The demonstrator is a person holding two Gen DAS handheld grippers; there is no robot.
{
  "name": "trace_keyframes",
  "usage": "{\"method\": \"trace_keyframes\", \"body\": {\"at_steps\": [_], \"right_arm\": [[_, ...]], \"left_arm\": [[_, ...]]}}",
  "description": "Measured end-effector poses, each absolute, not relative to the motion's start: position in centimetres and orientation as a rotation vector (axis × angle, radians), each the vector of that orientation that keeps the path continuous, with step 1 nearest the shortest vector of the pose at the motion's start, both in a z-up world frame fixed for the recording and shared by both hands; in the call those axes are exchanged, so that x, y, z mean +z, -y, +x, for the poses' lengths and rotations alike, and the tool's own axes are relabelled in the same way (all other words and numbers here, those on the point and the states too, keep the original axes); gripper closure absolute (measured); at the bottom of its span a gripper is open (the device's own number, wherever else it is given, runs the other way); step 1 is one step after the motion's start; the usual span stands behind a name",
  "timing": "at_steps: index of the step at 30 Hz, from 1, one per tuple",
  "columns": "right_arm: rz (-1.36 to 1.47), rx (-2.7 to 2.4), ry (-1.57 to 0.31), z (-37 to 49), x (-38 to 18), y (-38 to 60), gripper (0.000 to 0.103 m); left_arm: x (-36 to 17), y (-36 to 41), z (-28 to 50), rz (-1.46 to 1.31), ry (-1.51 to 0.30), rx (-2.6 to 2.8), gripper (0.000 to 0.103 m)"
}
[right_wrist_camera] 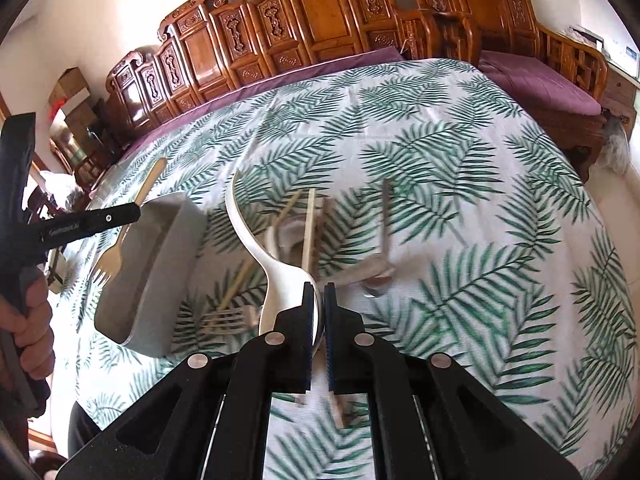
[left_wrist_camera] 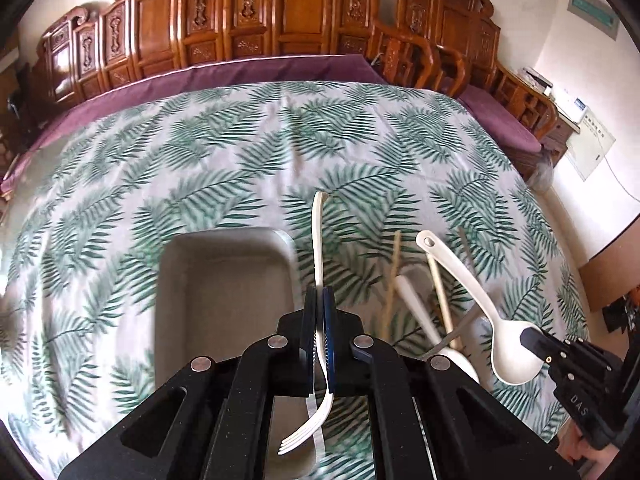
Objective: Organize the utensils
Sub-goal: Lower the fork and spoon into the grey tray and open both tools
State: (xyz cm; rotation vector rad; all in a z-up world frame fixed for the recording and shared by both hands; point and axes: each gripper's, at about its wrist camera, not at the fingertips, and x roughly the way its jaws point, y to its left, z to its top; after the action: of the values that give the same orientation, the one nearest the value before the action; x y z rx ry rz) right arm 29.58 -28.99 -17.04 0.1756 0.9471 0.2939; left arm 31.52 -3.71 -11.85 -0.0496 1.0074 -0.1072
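Left wrist view shows the left gripper (left_wrist_camera: 319,300) at the lower centre of the frame, its two pads pressed together on the shaft of a white fork (left_wrist_camera: 319,248); the handle rises toward the middle of the frame and the tines hang down between the black linkage arms at the bottom. Just left of the gripper, a grey tray (left_wrist_camera: 224,280) lies on the leaf-print tablecloth (left_wrist_camera: 200,160), and what shows of its inside is bare. To the right of centre, a loose heap of utensils rests on the cloth: pale chopsticks (left_wrist_camera: 392,272) and a white utensil handle (left_wrist_camera: 412,300), crossing one another. At the lower right, the right gripper (left_wrist_camera: 532,338) holds a white spoon (left_wrist_camera: 480,300) by the rim of its bowl, handle pointing up and to the left. Right wrist view confirms that grip: the pads at the lower centre are clamped on the spoon bowl, with the handle curving toward the upper left. In that view the tray sits at the left, the fork hangs in front of its near wall, and a hand (right_wrist_camera: 30,320) at the left edge grasps the other tool's black handle. A metal spoon (right_wrist_camera: 382,256), blurred, lies on the cloth right of centre. Carved wooden chairs (left_wrist_camera: 256,20) and a purple cushion (left_wrist_camera: 500,116) line the top of the frame.
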Motion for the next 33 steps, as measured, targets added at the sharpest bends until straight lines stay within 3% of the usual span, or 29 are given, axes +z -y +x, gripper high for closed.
{"method": "trace_keyframes", "body": {"at_steps": [11, 17, 30, 33], "right_arm": [[0.136, 0.334, -0.948, 28.9, -15.8, 21.9, 0.097], [0.112, 0.336, -0.946, 29.1, -15.3, 19.0, 0.097], [0.116, 0.306, -0.976, 30.2, -16.2, 12.2, 0.097], [0.111, 0.315, -0.982, 30.3, -16.4, 10.8, 0.093]], "left_arm": [[-13.1, -1.8, 30.9, -0.087, -1.036, -0.045, 0.1], [-12.5, -3.7, 29.7, -0.102, -1.008, -0.044, 0.087], [-9.9, -7.5, 25.5, -0.073, -0.919, -0.049, 0.087], [-9.4, -8.3, 25.0, -0.063, -0.901, -0.042, 0.087]]}}
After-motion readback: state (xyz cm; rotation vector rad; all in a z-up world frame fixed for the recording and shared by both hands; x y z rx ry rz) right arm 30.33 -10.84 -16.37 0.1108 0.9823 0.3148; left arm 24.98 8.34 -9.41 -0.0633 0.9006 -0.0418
